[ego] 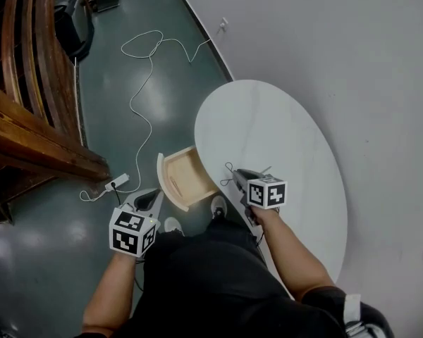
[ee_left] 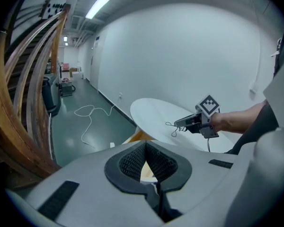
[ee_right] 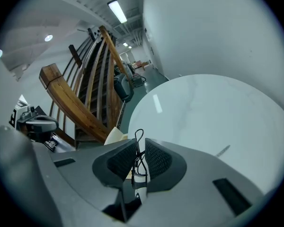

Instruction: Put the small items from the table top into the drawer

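Note:
My right gripper (ego: 234,178) hovers over the near left edge of the white oval table (ego: 282,132), shut on a thin black cable (ee_right: 138,141) that loops out past the pads (ee_right: 157,159). The cable (ee_left: 173,127) dangles from its tip in the left gripper view. The open wooden drawer (ego: 187,178) sticks out below the table's left edge and looks empty. My left gripper (ego: 155,197) hangs beside the drawer's near left corner, its pads (ee_left: 132,161) meeting at the tips with nothing between them. A thin grey stick-like item (ee_right: 222,150) lies on the table (ee_right: 203,108).
A white cord (ego: 144,69) winds across the green floor to a power strip (ego: 115,182) left of the drawer. Curved wooden beams (ego: 28,118) stand at the far left. The white wall runs along the table's right side. The person's shoes (ego: 218,204) stand under the drawer.

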A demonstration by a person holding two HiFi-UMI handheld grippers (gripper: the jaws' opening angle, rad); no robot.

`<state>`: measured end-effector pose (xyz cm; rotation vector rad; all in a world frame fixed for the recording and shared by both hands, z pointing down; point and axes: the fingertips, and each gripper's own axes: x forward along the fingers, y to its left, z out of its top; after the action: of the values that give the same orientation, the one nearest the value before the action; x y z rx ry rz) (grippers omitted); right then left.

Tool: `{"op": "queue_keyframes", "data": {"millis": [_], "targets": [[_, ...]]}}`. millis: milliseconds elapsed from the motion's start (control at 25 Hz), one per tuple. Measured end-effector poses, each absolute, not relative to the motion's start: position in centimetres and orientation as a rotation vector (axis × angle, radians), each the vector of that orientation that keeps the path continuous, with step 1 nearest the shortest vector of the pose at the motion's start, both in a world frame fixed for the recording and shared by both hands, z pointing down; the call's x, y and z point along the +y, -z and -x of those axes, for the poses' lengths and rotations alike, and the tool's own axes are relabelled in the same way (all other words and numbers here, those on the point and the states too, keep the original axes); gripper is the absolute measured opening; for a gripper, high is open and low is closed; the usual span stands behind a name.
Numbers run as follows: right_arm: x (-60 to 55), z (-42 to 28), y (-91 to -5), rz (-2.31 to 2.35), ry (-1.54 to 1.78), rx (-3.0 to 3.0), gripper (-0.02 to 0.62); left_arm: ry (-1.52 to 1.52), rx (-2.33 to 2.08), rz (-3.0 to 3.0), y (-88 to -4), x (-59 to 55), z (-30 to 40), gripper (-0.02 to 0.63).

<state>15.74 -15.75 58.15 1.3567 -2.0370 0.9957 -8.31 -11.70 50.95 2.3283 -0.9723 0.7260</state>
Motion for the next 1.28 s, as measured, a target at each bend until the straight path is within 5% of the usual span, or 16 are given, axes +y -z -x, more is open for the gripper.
{"op": "queue_keyframes", "data": {"millis": [440, 800, 1280], "targets": [[-16.8, -6.9, -59.4, -1.121, -0.922, -2.132, 0.052, -0.685, -1.092, -2.243, -51.5, -10.9, 11.5, 0.014], [-17.0, 1.2, -65.1, -0.842, -0.511, -2.099, 0.052, -0.693, -1.161, -2.170, -52.3, -9.9, 13.6, 0.014], [-20.8, 3.8, -74.1, -0.785, -0.488, -1.975, 0.054, -0.735, -1.236, -2.045, -53.0, -8.6, 16.9, 0.014]]}}
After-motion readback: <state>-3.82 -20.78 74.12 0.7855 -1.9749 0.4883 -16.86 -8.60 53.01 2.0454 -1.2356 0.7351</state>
